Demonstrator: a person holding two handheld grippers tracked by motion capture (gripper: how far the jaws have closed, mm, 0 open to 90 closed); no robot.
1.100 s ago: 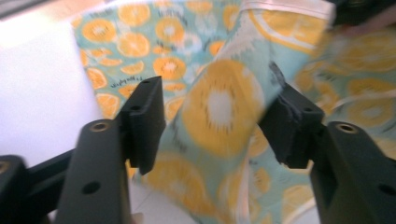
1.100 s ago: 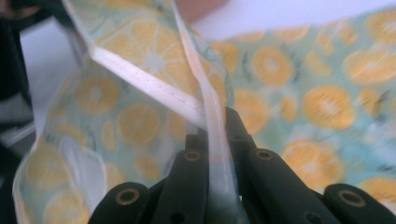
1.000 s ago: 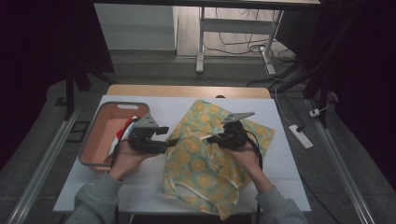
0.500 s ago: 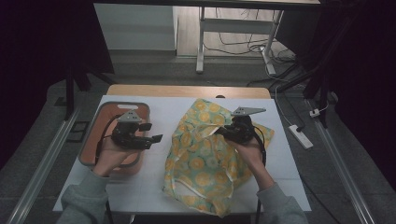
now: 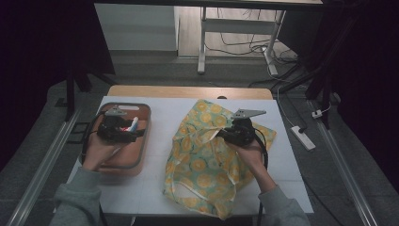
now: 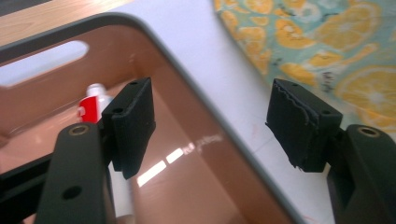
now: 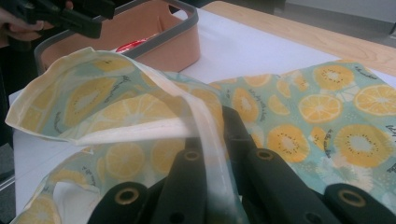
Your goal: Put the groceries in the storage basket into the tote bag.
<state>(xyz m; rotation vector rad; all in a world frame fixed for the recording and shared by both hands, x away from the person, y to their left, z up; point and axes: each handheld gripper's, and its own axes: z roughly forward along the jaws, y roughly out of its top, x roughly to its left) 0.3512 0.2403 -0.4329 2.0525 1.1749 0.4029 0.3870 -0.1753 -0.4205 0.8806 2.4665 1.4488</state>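
Fingers of the left gripper (image 5: 134,135), opening empty, moved from bag (image 5: 207,160) to tray (image 5: 141,110).

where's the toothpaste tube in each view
High view: toothpaste tube lies in the tray, left of centre, just beyond the left tool.
Left gripper view: its red and white end peeks out behind the left-hand jaw.
Right gripper view: a red sliver inside the tray, upper left.
Shared landmark: the grey-rimmed tray.
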